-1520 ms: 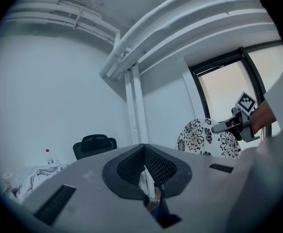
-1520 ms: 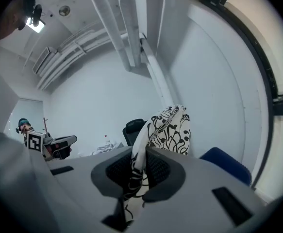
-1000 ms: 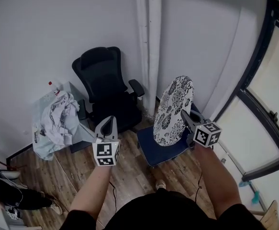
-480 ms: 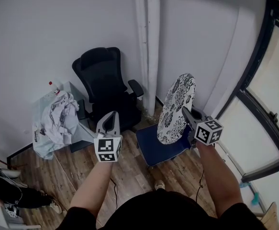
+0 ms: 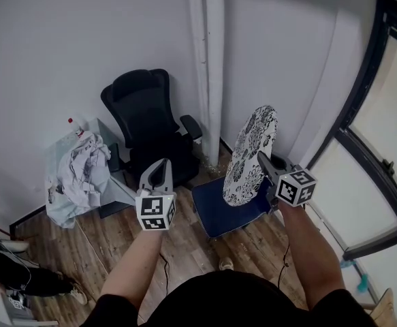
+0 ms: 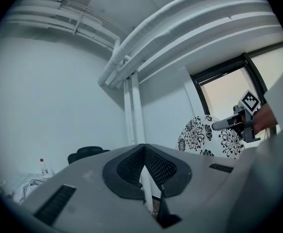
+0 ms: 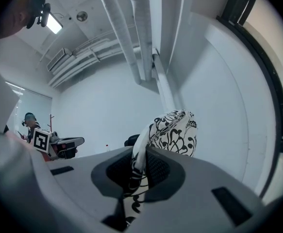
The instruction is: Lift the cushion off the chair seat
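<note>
Now the cushion (image 5: 251, 157), pinched by the right gripper (image 5: 262, 161), stands more edge-on above the seat (image 5: 215, 216) than a second ago, so it seems lifted off; the left gripper (image 5: 159, 166) is pressed together, empty.

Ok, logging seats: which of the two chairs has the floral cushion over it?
The blue chair: the floral cushion stands on edge over its seat. The black office chair, further left, has none.

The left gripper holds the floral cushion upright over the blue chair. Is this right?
Not quite: it is the right gripper that holds the cushion upright over the blue chair, as the right gripper view shows. The left gripper holds nothing.
</note>
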The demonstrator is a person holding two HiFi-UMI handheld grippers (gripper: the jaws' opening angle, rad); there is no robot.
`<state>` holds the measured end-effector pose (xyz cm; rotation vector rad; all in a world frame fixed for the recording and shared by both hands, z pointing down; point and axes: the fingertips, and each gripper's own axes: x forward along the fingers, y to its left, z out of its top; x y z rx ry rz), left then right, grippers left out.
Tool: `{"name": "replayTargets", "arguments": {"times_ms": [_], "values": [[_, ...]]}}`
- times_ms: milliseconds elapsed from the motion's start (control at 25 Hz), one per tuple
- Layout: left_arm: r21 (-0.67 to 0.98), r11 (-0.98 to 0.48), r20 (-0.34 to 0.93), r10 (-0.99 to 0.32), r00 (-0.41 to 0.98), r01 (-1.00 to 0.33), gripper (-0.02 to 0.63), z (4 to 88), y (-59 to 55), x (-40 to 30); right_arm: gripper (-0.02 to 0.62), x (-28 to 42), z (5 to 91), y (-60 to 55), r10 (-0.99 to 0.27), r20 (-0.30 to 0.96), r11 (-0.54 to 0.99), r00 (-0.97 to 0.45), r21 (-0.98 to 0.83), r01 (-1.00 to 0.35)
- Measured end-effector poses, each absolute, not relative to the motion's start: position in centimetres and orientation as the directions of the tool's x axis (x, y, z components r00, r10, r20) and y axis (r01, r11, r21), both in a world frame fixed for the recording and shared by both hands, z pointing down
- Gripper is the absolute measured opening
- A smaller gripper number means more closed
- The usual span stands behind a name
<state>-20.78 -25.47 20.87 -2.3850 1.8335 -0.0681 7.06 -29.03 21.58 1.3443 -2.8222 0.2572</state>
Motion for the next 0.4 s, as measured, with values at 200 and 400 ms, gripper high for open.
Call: {"name": "replayTargets", "arguments": {"times_ms": [200, 400], "values": [[-0.137, -0.228, -0.050, -0.970, 0.237, -0.964, 0.005, 20.5, -26.0, -20.9, 0.040, 7.0, 20.7, -29.8, -0.765, 0.060, 0.628, -0.641, -0.148, -0.764], [-0.140, -0.230, -0.059, -0.969, 0.240, -0.963, 0.005, 20.2, -26.8, -20.5, 0.040, 6.9, 20.5, -30.7, -0.757, 0.057, 0.639, -0.650, -0.143, -0.756]]}}
